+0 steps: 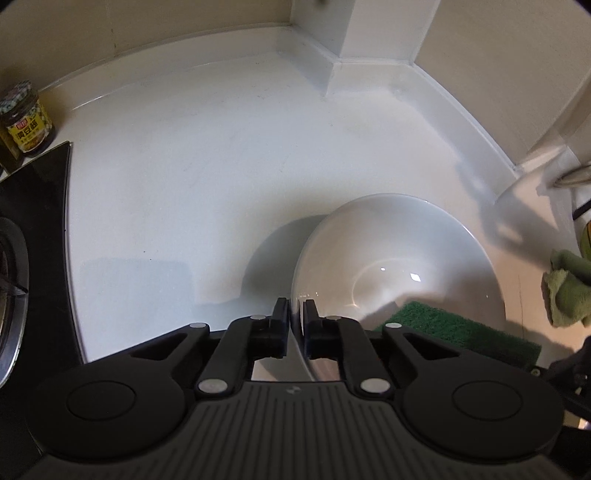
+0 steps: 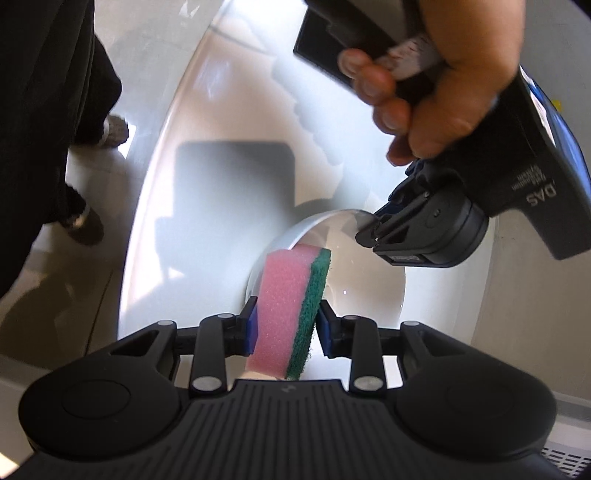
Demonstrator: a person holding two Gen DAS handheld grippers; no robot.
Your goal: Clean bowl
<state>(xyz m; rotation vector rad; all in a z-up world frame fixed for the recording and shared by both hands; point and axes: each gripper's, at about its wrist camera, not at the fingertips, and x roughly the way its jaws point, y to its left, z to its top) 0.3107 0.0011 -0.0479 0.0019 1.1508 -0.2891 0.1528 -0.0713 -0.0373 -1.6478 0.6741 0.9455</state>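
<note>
A white bowl (image 1: 399,258) is held tilted above the white counter (image 1: 184,166). My left gripper (image 1: 295,325) is shut on the bowl's near rim. In the right wrist view the same bowl (image 2: 369,295) shows with the left gripper (image 2: 373,230) clamped on its rim, held by a hand. My right gripper (image 2: 286,325) is shut on a pink sponge with a green scouring side (image 2: 291,306), which reaches over the bowl's edge. The sponge's green face (image 1: 454,328) shows at the bowl's right rim in the left wrist view.
A jar with a yellow label (image 1: 26,122) stands at the far left beside a black stove top (image 1: 33,206). A green cloth (image 1: 565,291) lies at the right. A white wall corner (image 1: 351,33) rises behind. The person's legs and shoes (image 2: 85,221) show on the floor.
</note>
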